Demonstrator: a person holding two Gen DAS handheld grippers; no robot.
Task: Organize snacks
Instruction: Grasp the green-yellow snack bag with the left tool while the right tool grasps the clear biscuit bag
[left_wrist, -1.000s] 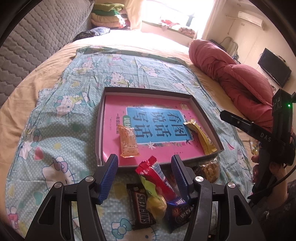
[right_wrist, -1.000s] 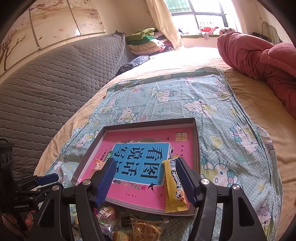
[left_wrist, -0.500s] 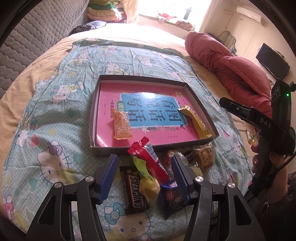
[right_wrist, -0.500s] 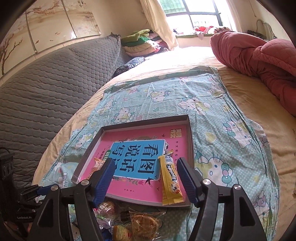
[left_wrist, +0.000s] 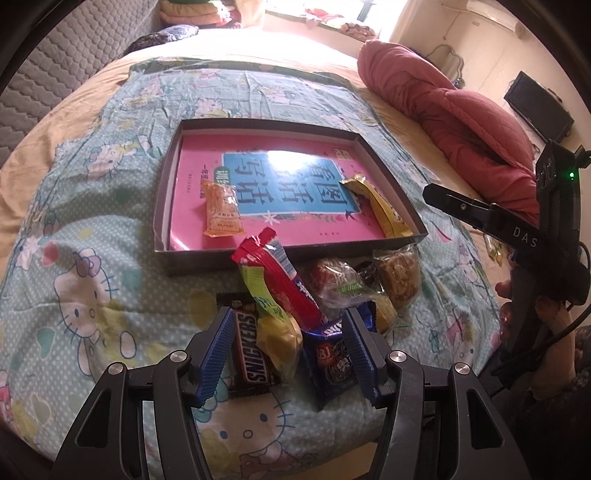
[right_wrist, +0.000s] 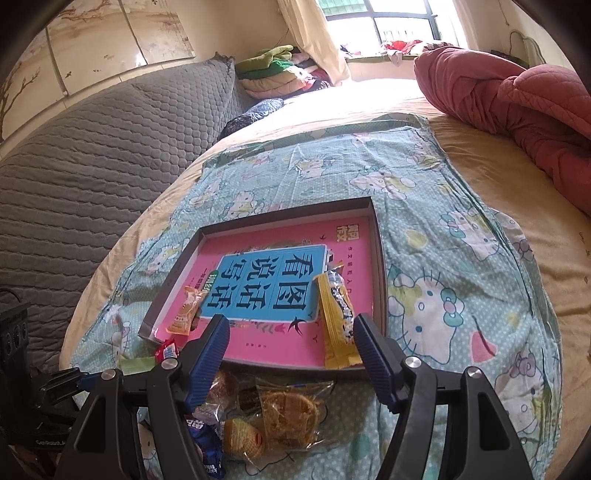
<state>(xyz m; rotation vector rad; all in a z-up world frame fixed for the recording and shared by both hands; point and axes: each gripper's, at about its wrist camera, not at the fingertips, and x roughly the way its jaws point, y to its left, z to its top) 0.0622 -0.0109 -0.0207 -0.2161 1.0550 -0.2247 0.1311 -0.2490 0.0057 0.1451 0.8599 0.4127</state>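
A shallow grey box (left_wrist: 173, 192) with a pink book inside lies on the Hello Kitty sheet; it also shows in the right wrist view (right_wrist: 380, 266). An orange packet (left_wrist: 221, 214) and a yellow bar (left_wrist: 384, 210) lie in it. In front is a snack pile: a Snickers bar (left_wrist: 251, 350), a red wrapper (left_wrist: 284, 280), a green-yellow packet (left_wrist: 273, 325), a blue packet (left_wrist: 332, 362) and clear-wrapped cakes (left_wrist: 399, 280). My left gripper (left_wrist: 288, 350) is open and empty, its fingers straddling the pile. My right gripper (right_wrist: 290, 349) is open and empty above the box's near edge.
A red quilt (left_wrist: 461, 114) lies at the right of the bed. A grey padded headboard (right_wrist: 92, 155) and folded clothes (right_wrist: 273, 70) are at the left and back. The right gripper's body (left_wrist: 546, 236) is at the right of the left wrist view.
My left gripper has drawn back and down from the box to over the snack pile. My right gripper has backed off a little. Both stay open.
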